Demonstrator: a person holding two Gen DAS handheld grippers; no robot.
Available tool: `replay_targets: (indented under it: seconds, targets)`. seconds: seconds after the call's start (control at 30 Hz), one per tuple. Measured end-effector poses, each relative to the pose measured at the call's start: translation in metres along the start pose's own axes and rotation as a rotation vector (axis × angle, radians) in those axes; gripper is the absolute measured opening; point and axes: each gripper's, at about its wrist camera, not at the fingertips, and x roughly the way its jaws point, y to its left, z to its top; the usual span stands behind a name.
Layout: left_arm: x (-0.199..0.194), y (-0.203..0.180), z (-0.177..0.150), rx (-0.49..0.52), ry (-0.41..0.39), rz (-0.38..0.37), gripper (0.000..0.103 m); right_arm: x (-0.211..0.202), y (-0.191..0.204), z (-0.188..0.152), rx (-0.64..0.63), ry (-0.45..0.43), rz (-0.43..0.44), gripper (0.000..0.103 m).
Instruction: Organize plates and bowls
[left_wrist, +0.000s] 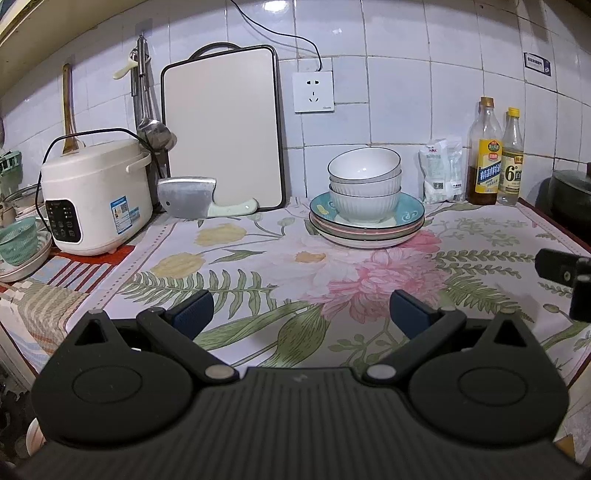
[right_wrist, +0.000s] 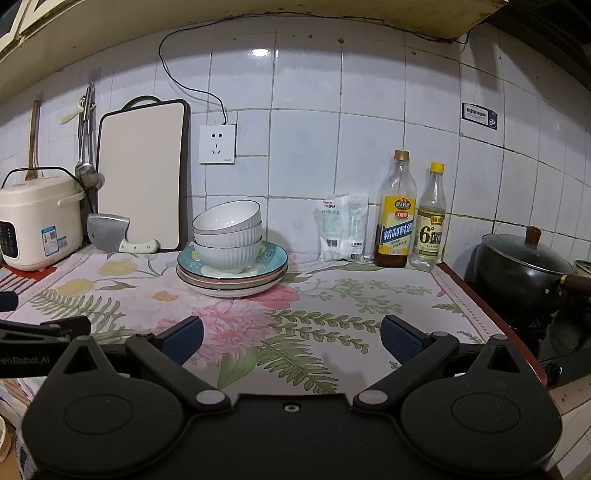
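Note:
Three white ribbed bowls (left_wrist: 364, 184) are nested in a stack on a pile of three plates (left_wrist: 410, 218), the top one teal, at the back of the floral counter near the wall. The same bowls (right_wrist: 227, 236) and plates (right_wrist: 275, 262) show in the right wrist view at centre left. My left gripper (left_wrist: 301, 314) is open and empty, low over the counter in front of the stack. My right gripper (right_wrist: 291, 338) is open and empty, to the right of the left one, also short of the stack.
A rice cooker (left_wrist: 94, 195), a cleaver (left_wrist: 195, 197) and a leaning cutting board (left_wrist: 221, 129) stand at the back left. A salt bag (right_wrist: 341, 227) and two bottles (right_wrist: 397, 214) stand at the back right. A black pot (right_wrist: 524, 266) sits on the stove at right.

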Motion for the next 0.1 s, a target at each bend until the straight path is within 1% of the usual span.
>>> replay_targets:
  seconds: [0.1]
  targets:
    - [-0.0004, 0.0008, 0.0001, -0.002, 0.001, -0.001, 0.103, -0.0006, -0.0014, -0.0001, 0.001, -0.003, 0.0, 0.103]
